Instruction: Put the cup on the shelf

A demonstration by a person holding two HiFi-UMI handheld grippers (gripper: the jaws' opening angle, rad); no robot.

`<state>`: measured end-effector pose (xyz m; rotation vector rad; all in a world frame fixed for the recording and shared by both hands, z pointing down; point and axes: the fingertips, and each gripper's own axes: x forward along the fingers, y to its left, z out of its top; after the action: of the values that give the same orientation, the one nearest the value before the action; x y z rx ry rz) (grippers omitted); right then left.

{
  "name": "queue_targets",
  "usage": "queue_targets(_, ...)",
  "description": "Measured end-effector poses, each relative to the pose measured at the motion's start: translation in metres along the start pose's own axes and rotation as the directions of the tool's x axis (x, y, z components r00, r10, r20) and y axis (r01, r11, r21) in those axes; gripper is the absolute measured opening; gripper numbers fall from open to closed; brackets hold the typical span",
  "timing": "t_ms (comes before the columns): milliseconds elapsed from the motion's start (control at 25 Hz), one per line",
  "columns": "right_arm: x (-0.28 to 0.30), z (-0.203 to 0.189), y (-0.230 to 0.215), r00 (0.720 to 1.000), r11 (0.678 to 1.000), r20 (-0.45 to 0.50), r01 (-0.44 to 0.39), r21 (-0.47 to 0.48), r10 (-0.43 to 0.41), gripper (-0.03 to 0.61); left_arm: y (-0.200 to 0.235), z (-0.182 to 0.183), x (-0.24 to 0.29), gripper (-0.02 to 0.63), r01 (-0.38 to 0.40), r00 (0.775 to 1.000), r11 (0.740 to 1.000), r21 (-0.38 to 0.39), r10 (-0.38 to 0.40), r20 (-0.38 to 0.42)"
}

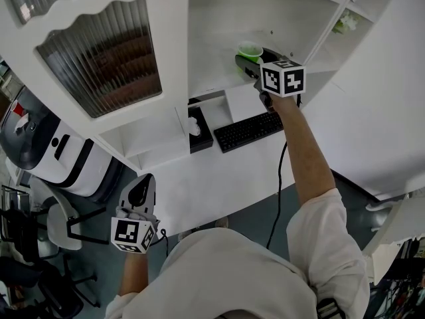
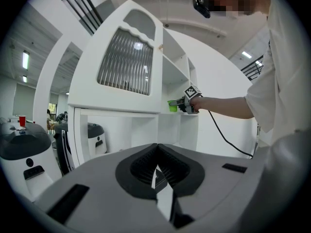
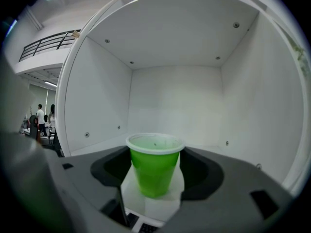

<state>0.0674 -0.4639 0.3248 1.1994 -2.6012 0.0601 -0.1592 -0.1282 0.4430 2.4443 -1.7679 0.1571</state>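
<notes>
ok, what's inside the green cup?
Nothing that shows. Past the white rim of the green cup, only bare green inner wall is visible. Its near wall covers the cup's floor, so something small at the bottom can't be ruled out.

No word, brand or number can be read — the cube [image 1: 282,78] on the right gripper [image 1: 251,64] bears only black-and-white squares

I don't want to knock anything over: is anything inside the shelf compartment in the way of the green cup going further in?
Nothing visible is. The green cup stands between the right tongs at the front of the shelf compartment. Behind it the right gripper view shows only bare white floor and walls.
</notes>
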Motion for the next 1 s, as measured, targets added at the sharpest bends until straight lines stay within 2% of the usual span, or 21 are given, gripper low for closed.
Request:
queue_targets(320, 0.003, -0.007, -0.001, 1.0, 1.0, -0.021, -0.004, -0.008, 0.004, 0.35, -0.001, -0.002, 0.0, 0.002, 0.001, 1.0, 1.0, 0.0, -0.001, -0.001)
queue_targets(560, -0.001, -0.002, -0.004, 1.0, 1.0, 0.002, 0.016, -0.006, -0.016, 0.377, -0.001, -0.001, -0.002, 0.002, 0.0, 1.0, 1.0, -0.003, 0.0, 0.001)
queue_targets(1000, -0.013, 0.004, 0.0, 1.0, 1.0, 0.021, 0.01, -0.015, -0.009, 0.377, -0.003, 0.001, -0.002, 0.002, 0.011, 1.0, 1.0, 0.0, -0.011, 0.006)
